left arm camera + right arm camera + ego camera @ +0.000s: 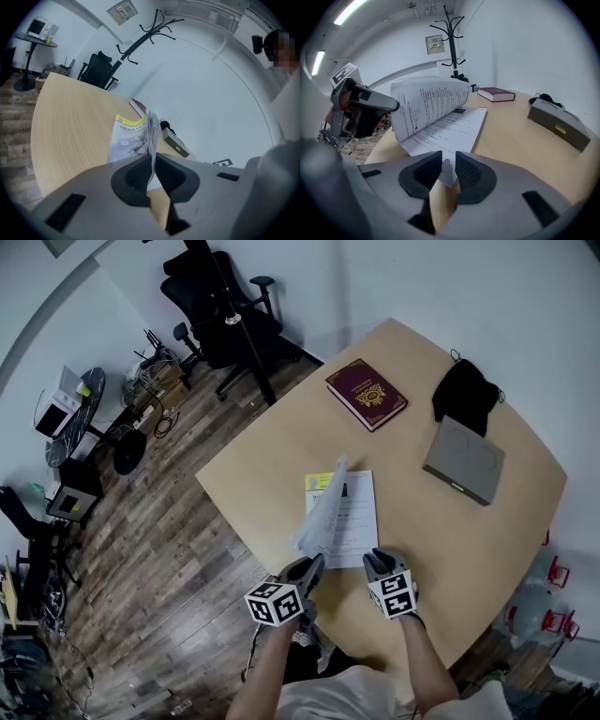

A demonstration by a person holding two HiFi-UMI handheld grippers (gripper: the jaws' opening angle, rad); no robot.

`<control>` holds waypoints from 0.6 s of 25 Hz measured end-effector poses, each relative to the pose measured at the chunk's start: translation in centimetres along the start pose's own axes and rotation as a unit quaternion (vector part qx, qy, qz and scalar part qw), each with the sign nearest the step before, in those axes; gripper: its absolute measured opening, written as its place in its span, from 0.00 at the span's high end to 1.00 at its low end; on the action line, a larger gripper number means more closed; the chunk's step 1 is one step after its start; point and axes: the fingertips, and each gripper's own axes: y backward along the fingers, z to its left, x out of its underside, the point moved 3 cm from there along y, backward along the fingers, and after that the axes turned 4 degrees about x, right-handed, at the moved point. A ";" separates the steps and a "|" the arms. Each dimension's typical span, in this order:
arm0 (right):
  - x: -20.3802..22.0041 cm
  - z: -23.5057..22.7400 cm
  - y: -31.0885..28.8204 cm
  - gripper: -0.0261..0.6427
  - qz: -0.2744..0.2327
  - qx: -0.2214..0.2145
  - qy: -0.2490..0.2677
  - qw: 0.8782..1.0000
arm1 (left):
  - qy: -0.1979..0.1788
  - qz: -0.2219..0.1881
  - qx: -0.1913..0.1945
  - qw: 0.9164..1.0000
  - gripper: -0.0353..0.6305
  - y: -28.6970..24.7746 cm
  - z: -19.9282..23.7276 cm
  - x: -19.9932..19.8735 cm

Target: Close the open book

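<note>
The open book (pixel 356 517) lies on the round wooden table (pixel 272 442) close to its near edge. Its left sheaf of pages (pixel 323 507) stands lifted and curls over the flat right page. My left gripper (pixel 314 568) is shut on the near edge of that sheaf; in the left gripper view the page edges (pixel 151 136) run between the pads, and the yellow-topped cover (pixel 127 136) lies flat to the left. My right gripper (pixel 375 563) hovers at the flat page's near right corner (pixel 449 178). Its jaws (pixel 448 171) show a narrow gap and do not press the paper.
A maroon hardback (pixel 367 394), a grey box (pixel 464 460) and a black pouch (pixel 464 390) lie at the table's far side. A black office chair (pixel 220 306) and a coat stand (pixel 452 42) are beyond the table. Cluttered floor lies to the left.
</note>
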 end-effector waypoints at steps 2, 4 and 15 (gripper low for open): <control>-0.1 -0.2 0.2 0.82 -0.004 0.000 -0.009 1.000 | -0.025 0.015 -0.002 1.000 0.89 -0.3 -0.3 0.2; -0.1 -0.2 0.3 0.82 -0.005 -0.001 -0.015 1.000 | -0.051 0.031 -0.007 0.998 0.89 -0.6 -0.7 0.5; 0.8 -0.5 0.4 0.82 -0.010 0.013 -0.055 0.998 | -0.220 0.128 -0.032 0.967 0.89 -2.5 -2.1 1.8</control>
